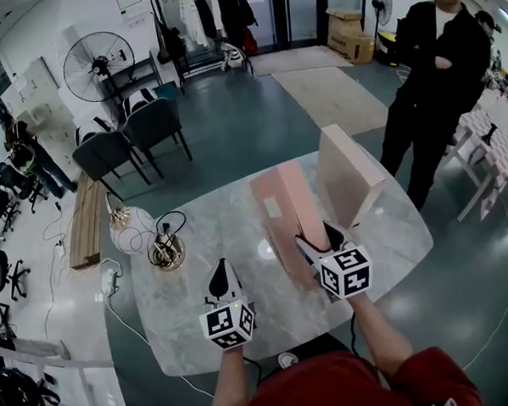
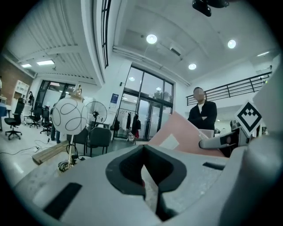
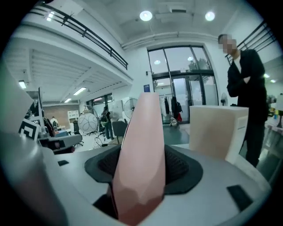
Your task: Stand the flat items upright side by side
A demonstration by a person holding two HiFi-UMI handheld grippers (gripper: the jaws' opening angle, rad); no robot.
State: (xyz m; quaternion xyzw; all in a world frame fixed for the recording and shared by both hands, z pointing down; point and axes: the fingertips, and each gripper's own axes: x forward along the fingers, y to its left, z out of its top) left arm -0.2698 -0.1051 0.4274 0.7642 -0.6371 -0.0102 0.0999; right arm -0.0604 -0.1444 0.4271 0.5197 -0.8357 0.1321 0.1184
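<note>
My right tongs [image 1: 317, 235] grip the near end of the pink box [image 1: 284, 209], which leans tilted at the frame's centre, not yet upright. Just right of it the beige box [image 1: 344, 172] already stands on the table [image 1: 205, 234]. My left tongs [image 1: 224, 274] are closed and empty.

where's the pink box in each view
Head view: pink box right of centre, its near end in the right gripper.
Left gripper view: right of centre, beyond the jaws.
Right gripper view: dead centre, clamped between the jaws.
Shared landmark: the standing person in black.
</note>
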